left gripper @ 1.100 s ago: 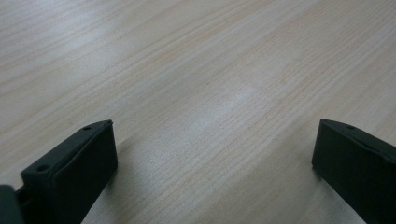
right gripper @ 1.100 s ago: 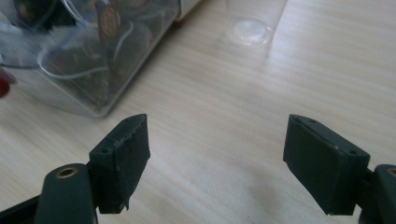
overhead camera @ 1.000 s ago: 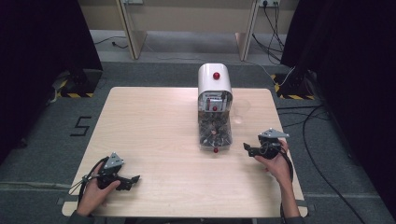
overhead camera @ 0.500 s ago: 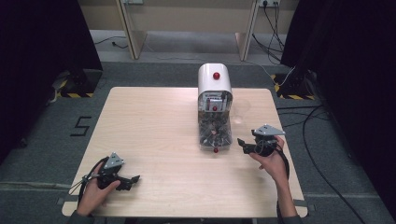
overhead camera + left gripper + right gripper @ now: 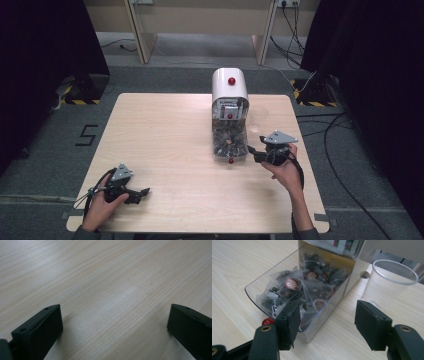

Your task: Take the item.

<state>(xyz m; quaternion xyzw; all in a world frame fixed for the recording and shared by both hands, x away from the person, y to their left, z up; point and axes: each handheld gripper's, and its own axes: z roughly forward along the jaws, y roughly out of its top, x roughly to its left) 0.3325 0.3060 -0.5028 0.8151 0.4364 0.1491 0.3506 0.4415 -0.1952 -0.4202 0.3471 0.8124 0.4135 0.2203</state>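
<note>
While the left gripper [image 5: 135,192] rested wide open near the tabletop's [image 5: 165,135] near-left corner, the right gripper [image 5: 327,322], fingers wide, faced the tea-bag dispenser [image 5: 229,117] and clear plastic cup [image 5: 387,282] toward the right edge.

The dispenser [image 5: 329,277] is cut off by the top edge in the right gripper view, so its label is too cropped to read. Sachets [image 5: 294,290] piled in its clear tray overlap, and their printing is too small to make out. Beside the dispenser, the plastic cup [image 5: 387,282] has its base hidden behind one jaw. From above, that cup [image 5: 258,119] is a faint blur.
</note>
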